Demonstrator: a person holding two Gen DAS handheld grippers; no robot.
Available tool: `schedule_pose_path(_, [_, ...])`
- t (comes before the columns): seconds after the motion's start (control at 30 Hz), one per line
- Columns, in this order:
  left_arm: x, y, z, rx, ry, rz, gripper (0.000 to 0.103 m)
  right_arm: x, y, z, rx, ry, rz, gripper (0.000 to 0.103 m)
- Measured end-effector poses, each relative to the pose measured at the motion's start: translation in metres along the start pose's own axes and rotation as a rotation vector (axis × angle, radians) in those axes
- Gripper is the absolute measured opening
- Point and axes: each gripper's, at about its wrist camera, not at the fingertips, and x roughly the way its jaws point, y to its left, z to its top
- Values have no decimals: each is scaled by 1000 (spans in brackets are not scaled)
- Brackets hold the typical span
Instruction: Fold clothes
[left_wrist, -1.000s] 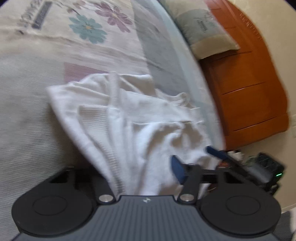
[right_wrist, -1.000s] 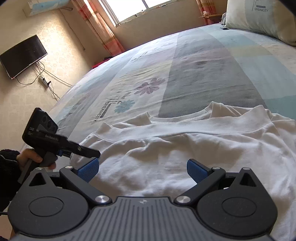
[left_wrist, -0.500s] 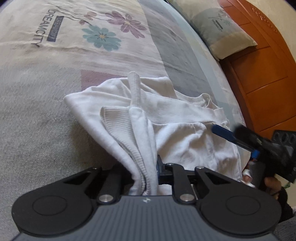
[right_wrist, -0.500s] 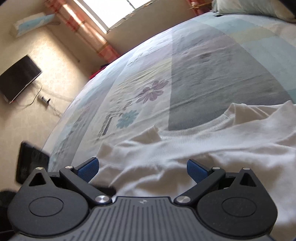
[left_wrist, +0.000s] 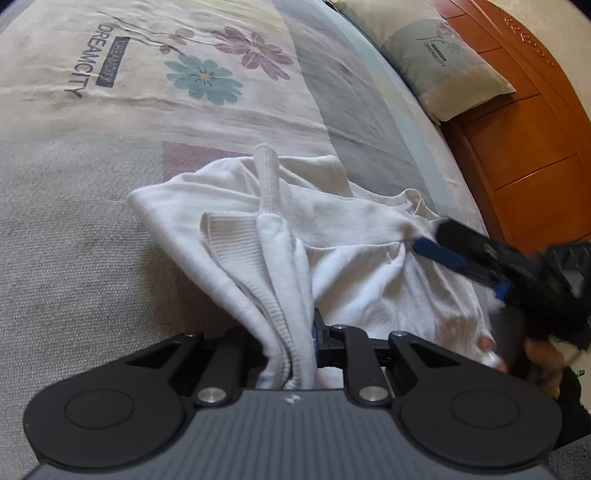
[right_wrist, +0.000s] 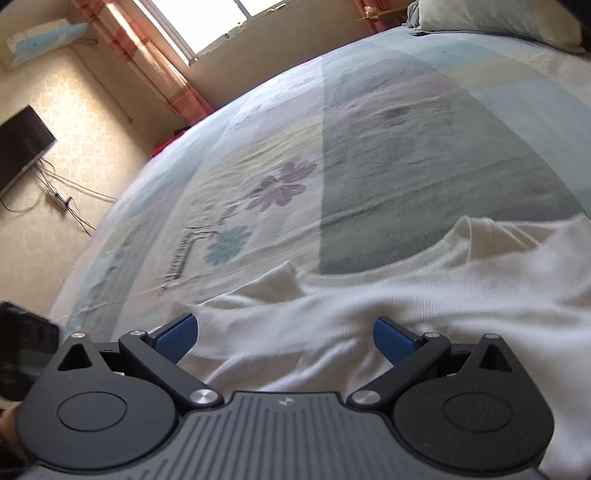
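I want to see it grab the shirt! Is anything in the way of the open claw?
Nothing visible blocks it. The right claw is open just above the white knit sweatshirt, with only cloth between its blue pads. The left claw is already shut on a bunched fold of it.

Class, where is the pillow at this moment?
In the left wrist view, the pillow lies at upper right, at the head of the bed against the wooden headboard, beyond the white garment.
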Motion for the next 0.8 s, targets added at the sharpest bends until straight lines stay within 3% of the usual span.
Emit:
schedule_pose_path(0.17, [1, 0, -1, -1, -9, 4, 16, -13, -4, -31, 62, 81, -16, 103])
schedule_pose_path(0.47, [0, -3, -2, -9, -27, 24, 16, -48, 1, -71, 95, 126, -33, 103])
schedule_pose_path(0.8, [-4, -12, -2, -33, -28, 56, 13, -73, 0, -76, 97, 102, -45, 103])
